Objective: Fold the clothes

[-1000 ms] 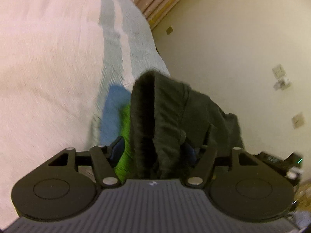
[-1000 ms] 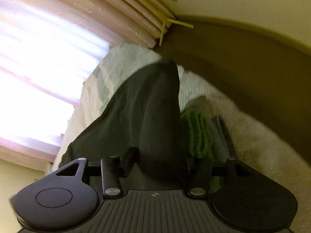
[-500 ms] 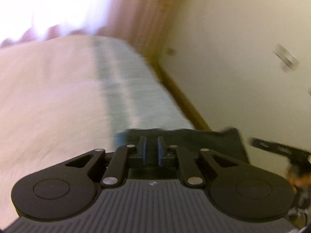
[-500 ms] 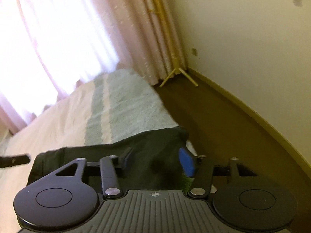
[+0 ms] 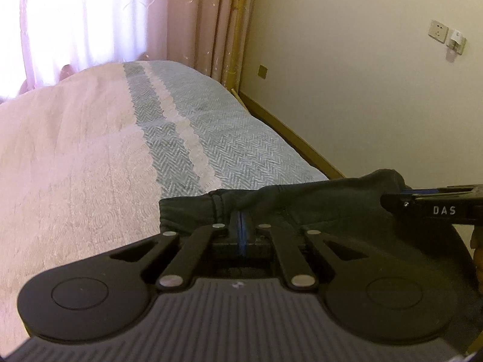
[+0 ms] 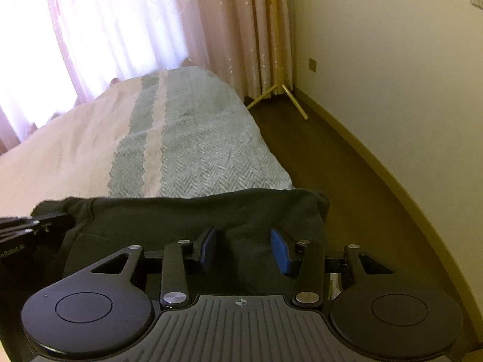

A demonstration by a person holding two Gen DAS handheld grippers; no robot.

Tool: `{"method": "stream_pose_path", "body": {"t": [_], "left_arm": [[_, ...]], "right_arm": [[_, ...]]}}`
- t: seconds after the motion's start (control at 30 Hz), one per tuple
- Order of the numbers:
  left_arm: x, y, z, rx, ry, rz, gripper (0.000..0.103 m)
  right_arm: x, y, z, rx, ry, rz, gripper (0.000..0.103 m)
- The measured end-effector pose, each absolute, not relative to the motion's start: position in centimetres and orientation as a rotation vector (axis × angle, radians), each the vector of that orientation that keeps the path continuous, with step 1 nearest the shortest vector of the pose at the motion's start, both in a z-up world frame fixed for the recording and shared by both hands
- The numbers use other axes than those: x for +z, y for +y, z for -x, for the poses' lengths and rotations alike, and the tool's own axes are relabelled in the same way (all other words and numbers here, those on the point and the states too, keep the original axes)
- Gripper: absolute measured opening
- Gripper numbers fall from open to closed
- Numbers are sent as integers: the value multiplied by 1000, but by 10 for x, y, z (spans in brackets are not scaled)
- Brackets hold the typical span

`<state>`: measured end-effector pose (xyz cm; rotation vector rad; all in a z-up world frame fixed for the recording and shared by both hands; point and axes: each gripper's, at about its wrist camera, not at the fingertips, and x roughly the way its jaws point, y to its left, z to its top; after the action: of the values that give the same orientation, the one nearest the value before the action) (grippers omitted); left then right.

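Garment point(image 5: 317, 202) on bed point(image 5: 90, 166), curtain point(image 5: 187, 15) behind

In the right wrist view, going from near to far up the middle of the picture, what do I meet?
Right tool, open → dark garment → blue-grey herringbone band of the bedspread → pink curtain.

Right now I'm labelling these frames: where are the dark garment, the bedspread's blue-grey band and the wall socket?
dark garment point(image 6: 169, 217): right wrist view, flat upper panel.
bedspread's blue-grey band point(image 5: 229, 138): left wrist view, herringbone weave right of the scalloped stripe.
wall socket point(image 5: 438, 31): left wrist view, plate face.
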<state>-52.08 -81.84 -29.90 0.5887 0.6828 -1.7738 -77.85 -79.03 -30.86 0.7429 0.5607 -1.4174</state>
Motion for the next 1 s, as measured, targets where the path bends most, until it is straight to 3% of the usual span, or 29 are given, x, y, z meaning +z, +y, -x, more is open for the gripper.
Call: {"method": "stream_pose_path", "body": {"t": [0.2,0.33,0.57,0.73,0.9,0.97,1.0], "left_arm": [[-264,-788,510,-1828,695,-535,3],[-242,-743,503,-1797,659,-548,8],[-231,-686,496,-1762,712,-544,8],[-252,-691,507,-1690,703,-660,11],[-229,-686,509,-1628,702,-689,11],[-219,-678,508,-1595,707,-692,12],[-213,-673,508,-1579,713,-693,14]], "right_arm": [[-270,-753,794,-1424,431,-772,44],[-249,-709,799,-1404,374,-818,44],[-244,-645,769,-1354,461,-846,44],[-267,-644,745,-1337,596,-863,44],[-252,-643,740,-1347,599,-878,45],[-245,-636,741,-1355,586,-883,64],[-242,-632,742,-1367,576,-884,82]]}}
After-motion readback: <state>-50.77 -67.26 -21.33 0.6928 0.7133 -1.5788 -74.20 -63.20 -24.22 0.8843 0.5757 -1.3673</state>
